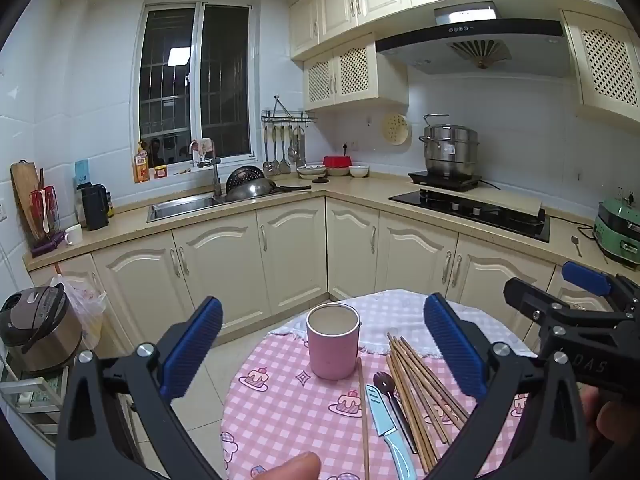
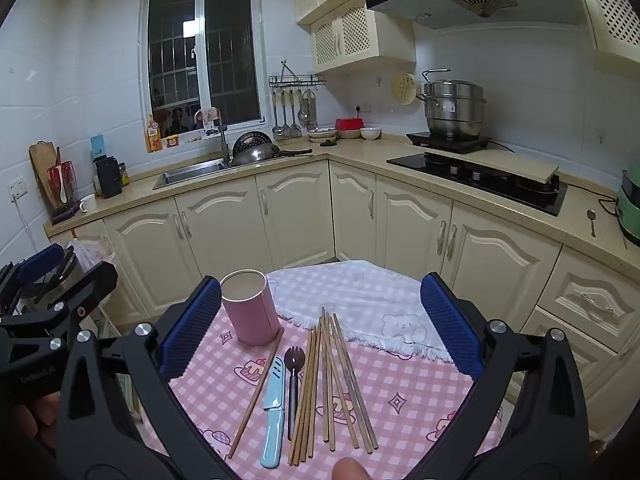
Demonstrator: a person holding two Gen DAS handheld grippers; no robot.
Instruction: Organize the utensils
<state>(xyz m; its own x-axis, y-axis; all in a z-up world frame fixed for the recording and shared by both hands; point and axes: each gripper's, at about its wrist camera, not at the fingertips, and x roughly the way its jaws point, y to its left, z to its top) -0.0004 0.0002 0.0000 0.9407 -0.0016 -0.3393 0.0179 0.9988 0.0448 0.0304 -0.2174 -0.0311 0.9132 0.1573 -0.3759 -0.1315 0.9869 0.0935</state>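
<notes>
Both the left gripper [image 1: 323, 351] and the right gripper [image 2: 320, 325] hover with jaws spread wide, pinching nothing. On the checkered counter [image 2: 408, 384] lie chopsticks [image 2: 334, 384], a blue knife [image 2: 273, 412] and a dark fork [image 2: 294, 376]; farther left stands the pink cup [image 2: 250, 308].

A small round table [image 2: 420, 408] carries a pink-and-white checked cloth with cake pictures. Ahead of the right gripper's left finger a pink cylindrical holder [image 2: 250, 306] stands upright. Between that gripper's two fingers lie one single wooden chopstick [image 2: 258, 390], a light blue knife in its sheath [image 2: 274, 412], a dark fork-spoon [image 2: 294, 376] and a bundle of wooden chopsticks [image 2: 332, 384]. A white fringed towel with a bear print [image 2: 360, 304] lies beyond them.
</notes>
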